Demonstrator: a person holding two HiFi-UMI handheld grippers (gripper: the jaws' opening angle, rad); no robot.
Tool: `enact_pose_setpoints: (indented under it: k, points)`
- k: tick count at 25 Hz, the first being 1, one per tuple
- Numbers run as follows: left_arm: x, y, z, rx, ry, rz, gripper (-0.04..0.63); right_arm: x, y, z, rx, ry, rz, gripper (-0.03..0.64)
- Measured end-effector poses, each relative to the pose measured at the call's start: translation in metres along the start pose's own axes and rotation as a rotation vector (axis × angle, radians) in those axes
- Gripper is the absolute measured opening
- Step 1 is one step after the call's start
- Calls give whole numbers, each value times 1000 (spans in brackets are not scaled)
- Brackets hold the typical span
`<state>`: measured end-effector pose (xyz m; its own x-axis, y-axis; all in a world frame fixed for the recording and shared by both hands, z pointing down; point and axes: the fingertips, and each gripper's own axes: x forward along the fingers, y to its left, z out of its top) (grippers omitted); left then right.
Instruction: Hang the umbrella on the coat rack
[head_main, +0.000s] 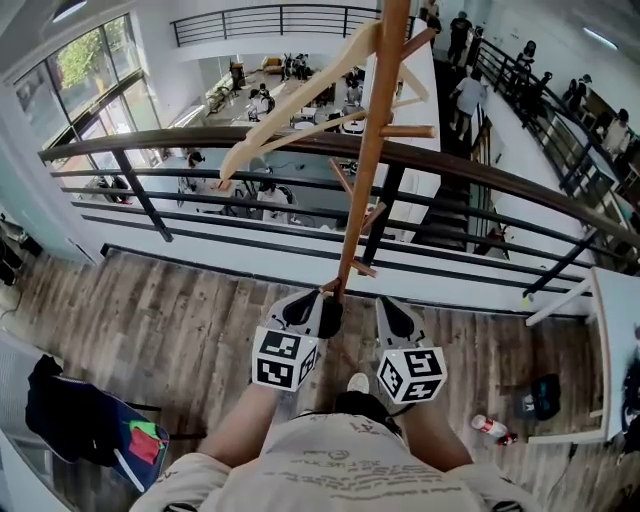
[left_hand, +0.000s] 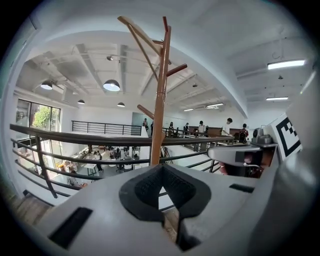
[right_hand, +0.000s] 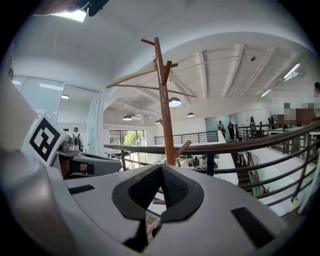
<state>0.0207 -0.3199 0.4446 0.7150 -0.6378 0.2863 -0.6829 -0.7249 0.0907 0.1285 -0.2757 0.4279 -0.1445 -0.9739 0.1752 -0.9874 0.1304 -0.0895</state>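
Note:
A tall wooden coat rack (head_main: 368, 170) with angled pegs stands on the plank floor just in front of me, close to a dark railing. Its pole also rises in the left gripper view (left_hand: 159, 115) and the right gripper view (right_hand: 165, 115). My left gripper (head_main: 322, 302) sits just left of the pole's foot and my right gripper (head_main: 388, 306) just right of it. In its own view, each gripper, left (left_hand: 162, 170) and right (right_hand: 161, 169), is shut with nothing between the pads. No umbrella shows in any view.
The curved metal railing (head_main: 200, 140) runs behind the rack, with an open hall and people below. A white table (head_main: 610, 340) stands at the right, with a dark bag (head_main: 543, 396) and a bottle (head_main: 490, 427) on the floor. Dark and coloured items (head_main: 60, 415) lie at lower left.

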Motion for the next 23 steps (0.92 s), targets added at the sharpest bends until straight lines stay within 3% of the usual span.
enact_pose_setpoints:
  k: [11, 23]
  points:
    - [-13, 4, -5, -6, -1, 39, 5, -10, -16, 7, -7, -15, -50, 2]
    - [-9, 2, -1, -4, 0, 60, 5, -6, -31, 4, 52, 0, -35, 2]
